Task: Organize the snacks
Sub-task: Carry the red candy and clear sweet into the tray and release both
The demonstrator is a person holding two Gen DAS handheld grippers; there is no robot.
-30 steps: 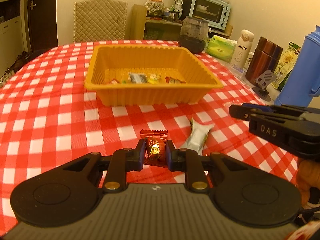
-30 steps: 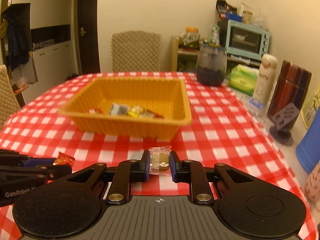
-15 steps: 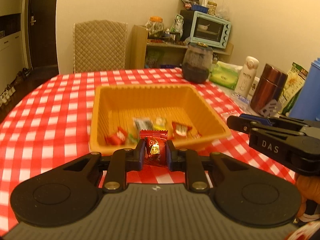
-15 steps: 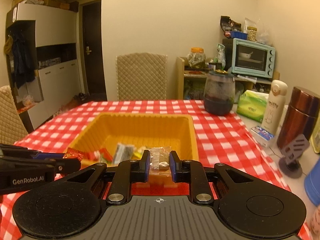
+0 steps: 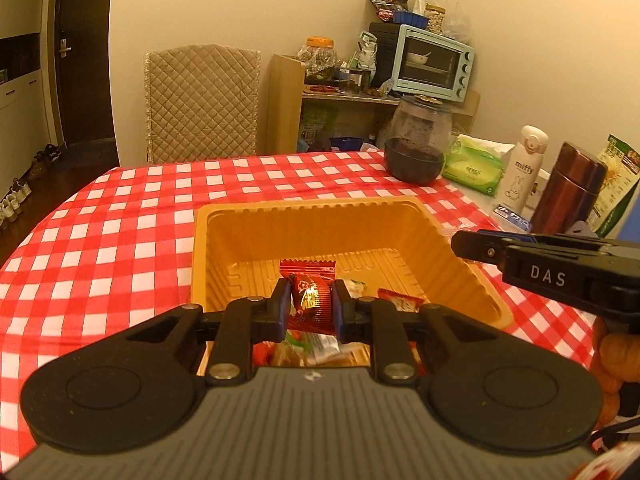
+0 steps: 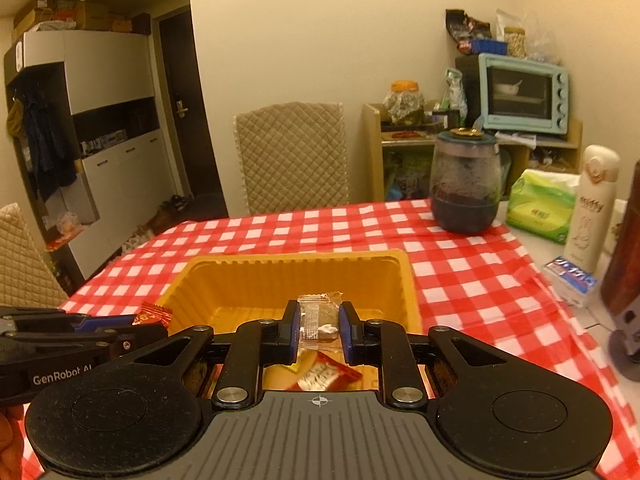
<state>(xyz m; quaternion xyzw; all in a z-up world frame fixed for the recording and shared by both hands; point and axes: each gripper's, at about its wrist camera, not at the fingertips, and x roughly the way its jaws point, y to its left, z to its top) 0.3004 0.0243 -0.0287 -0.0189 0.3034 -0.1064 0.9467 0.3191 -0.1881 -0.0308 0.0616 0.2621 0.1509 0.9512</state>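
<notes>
Two grippers, each pinching a wrapped snack, hang over the orange tray.

The left gripper (image 5: 311,305) is clamped on a red foil candy (image 5: 310,294), held above the near part of the orange tray (image 5: 240,216) on the red-checked tablecloth (image 5: 120,216). The right gripper (image 6: 319,326) squeezes a clear packet (image 6: 318,322) over the same tray, with the left gripper at its 9 o'clock. Loose wrapped snacks (image 6: 326,372) lie on the tray floor below the fingers. A dark glass jar (image 6: 466,184) stands at 1 o'clock beyond the tray.

Glossy ribbed plastic tray (image 5: 460,256), shiny foil candy (image 5: 311,300)
</notes>
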